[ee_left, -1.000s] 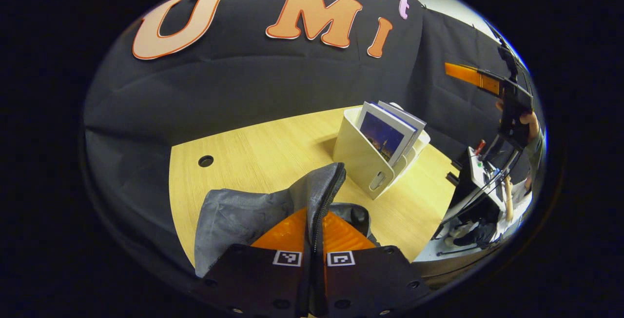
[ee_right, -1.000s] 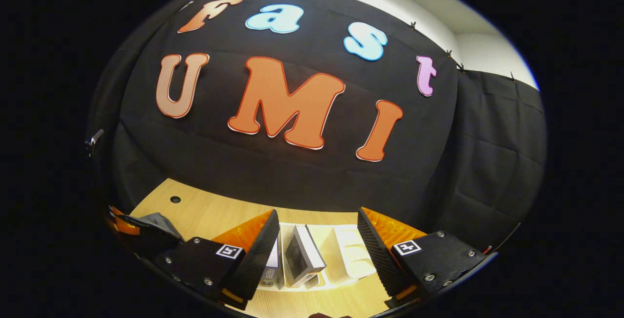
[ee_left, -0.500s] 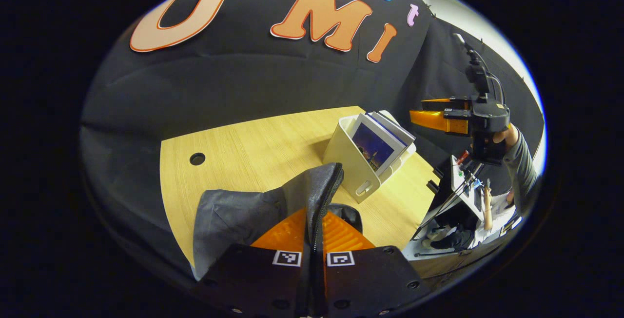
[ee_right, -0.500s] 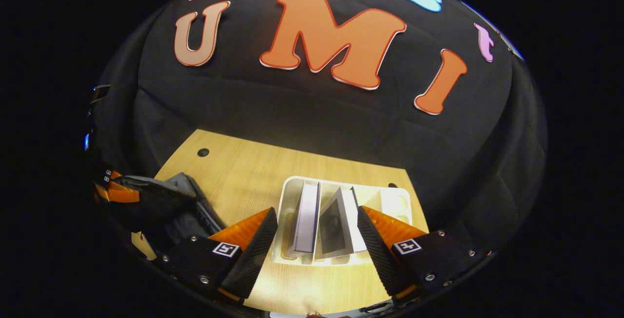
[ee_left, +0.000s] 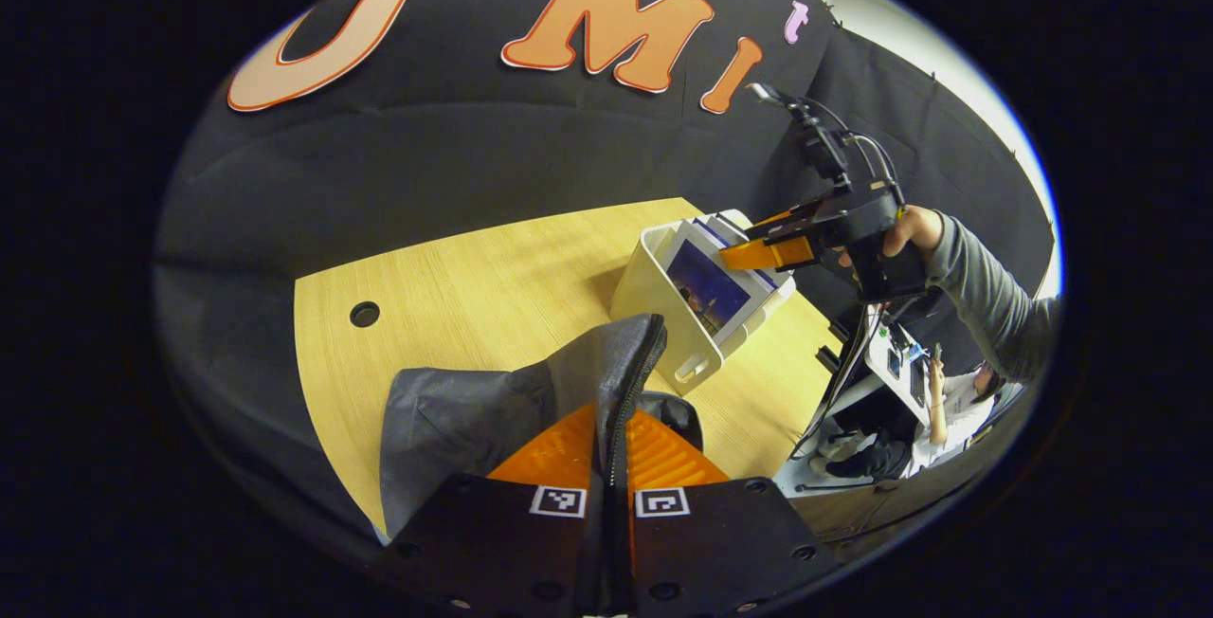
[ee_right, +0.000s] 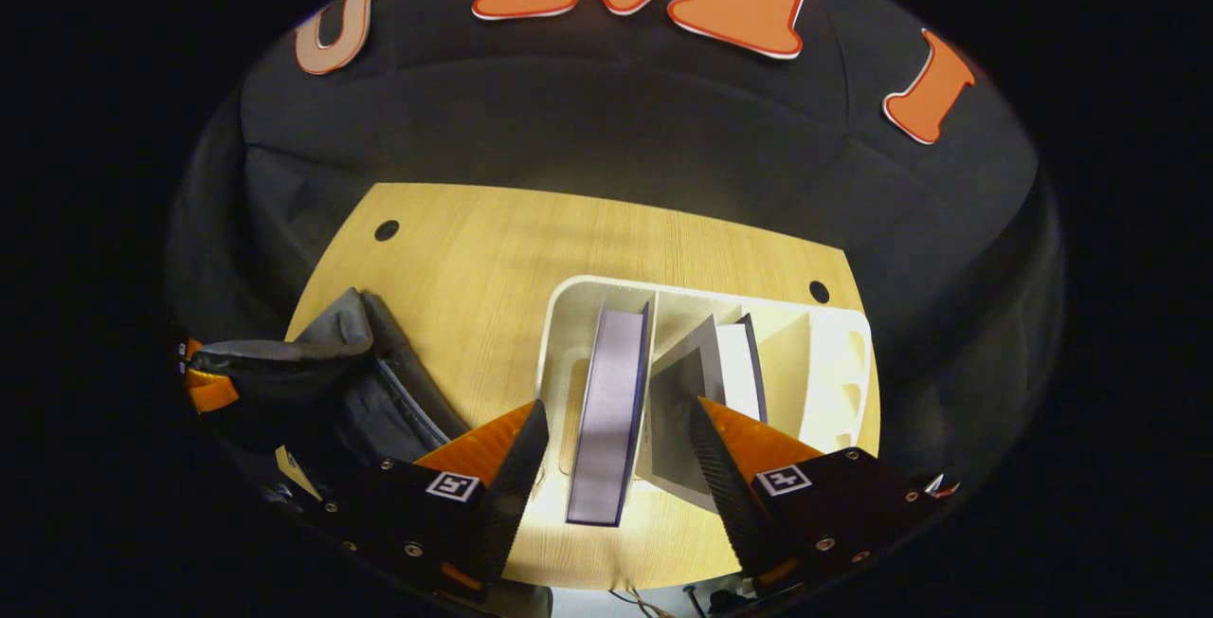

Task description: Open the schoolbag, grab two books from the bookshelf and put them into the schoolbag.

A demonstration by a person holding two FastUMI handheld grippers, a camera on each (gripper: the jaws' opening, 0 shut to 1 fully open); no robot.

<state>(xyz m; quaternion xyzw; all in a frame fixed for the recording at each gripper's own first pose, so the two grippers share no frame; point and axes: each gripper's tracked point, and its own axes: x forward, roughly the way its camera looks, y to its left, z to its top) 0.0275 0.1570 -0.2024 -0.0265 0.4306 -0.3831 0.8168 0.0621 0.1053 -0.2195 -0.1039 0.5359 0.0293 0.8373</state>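
jaws spread astride upright book (ee_right: 606, 400)

At the bottom centre of the left gripper view we lose the schoolbag's (ee_left: 493, 409) lower part behind the left gripper (ee_left: 608, 462), and the far book's (ee_right: 734, 362) cover hides behind its neighbour in the right gripper view.

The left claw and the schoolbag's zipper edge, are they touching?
Touching. In the left gripper view the left claw is shut on the schoolbag, with the zipper edge rising from between its two fingers and no gap on either side.
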